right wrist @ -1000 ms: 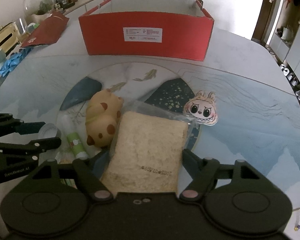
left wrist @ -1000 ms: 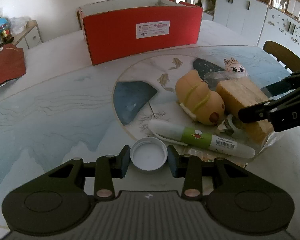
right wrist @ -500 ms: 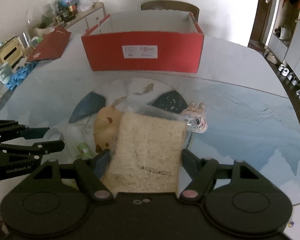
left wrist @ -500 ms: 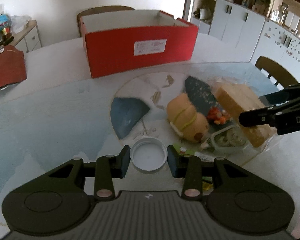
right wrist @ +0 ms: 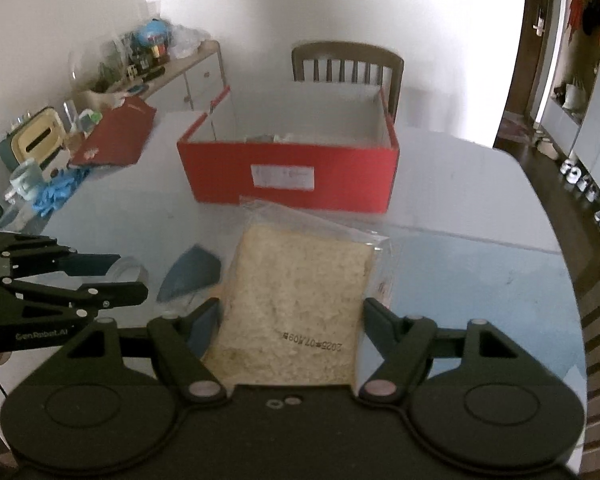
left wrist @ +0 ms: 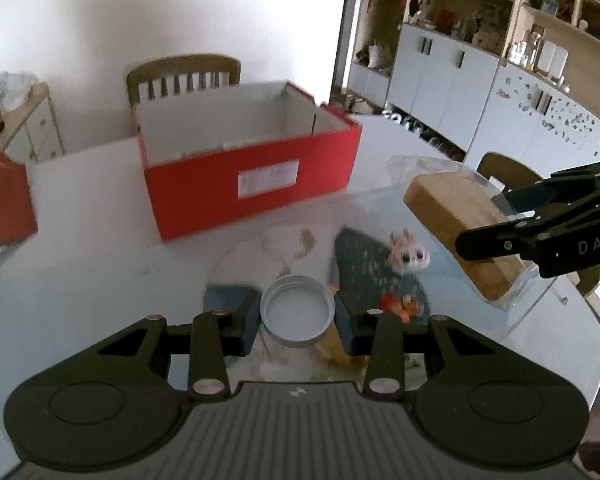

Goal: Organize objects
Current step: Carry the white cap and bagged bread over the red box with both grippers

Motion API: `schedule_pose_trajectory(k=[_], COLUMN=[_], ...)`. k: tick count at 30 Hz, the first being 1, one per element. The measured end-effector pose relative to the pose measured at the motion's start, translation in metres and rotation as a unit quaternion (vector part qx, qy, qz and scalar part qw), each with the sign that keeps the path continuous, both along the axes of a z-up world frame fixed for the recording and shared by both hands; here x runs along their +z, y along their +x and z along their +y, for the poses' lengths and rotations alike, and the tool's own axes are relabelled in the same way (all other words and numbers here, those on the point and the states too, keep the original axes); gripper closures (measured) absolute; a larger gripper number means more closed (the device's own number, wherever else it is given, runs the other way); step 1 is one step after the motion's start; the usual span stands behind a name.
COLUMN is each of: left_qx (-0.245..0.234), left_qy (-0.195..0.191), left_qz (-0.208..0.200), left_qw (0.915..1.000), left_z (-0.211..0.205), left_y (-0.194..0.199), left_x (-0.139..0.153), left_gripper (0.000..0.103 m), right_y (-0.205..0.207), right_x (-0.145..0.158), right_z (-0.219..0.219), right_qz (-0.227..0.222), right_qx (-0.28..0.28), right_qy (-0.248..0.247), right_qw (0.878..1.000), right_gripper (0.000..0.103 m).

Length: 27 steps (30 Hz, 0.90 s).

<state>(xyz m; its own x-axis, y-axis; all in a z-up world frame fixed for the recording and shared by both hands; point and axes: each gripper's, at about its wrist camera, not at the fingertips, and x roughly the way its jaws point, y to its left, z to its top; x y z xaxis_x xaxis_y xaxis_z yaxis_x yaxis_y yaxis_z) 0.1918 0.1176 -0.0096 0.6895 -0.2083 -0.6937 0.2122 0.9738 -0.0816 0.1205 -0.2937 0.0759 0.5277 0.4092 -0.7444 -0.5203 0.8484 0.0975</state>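
Both tools risen, lid and bread clamped

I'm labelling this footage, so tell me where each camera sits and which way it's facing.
Left wrist: on the left gripper, facing the red box; its jaws hold a white lid; the right gripper enters at right.
Right wrist: on the right gripper, facing the same box; its jaws hold bagged bread; the left gripper enters at left.
Shared: box, table, wooden chair, bread.

Red box; white cap; tan bread.
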Motion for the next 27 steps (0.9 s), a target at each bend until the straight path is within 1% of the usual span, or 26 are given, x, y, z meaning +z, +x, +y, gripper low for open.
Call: schedule_pose_trajectory(k=[6,11,19,27], left_qx=[-0.005,-0.008,-0.022,-0.037], left_qy=[-0.009,-0.007,0.031,0.052], left_qz=[-0.023,-0.04,-0.069,-0.076], left_qw=[0.9997,0.9991,0.9969,0.995], left_z=[0.003,0.01,0.017,0.018], left_y=[0.023,0.046,0.081,0.116], left_x=[0.028,0.052,0.084,0.102], left_gripper=[0.065,0.065,0.065,0.065], right_y=[0.021,0.036,0.059,0.087], right_x=[0.021,0.042,0.066,0.071], right_z=[0.002,0.004,0.014,0.036], right_qz=[-0.01,-0.032,-0.072,-0.102], right_qx=[0.0,0.004,0.008,0.015], right_qy=[0.006,0.006,0.002,-0.022], right_qw=[1.0,0.999,0.997,0.994], right_gripper=[0.028,0.028,0.028,0.028])
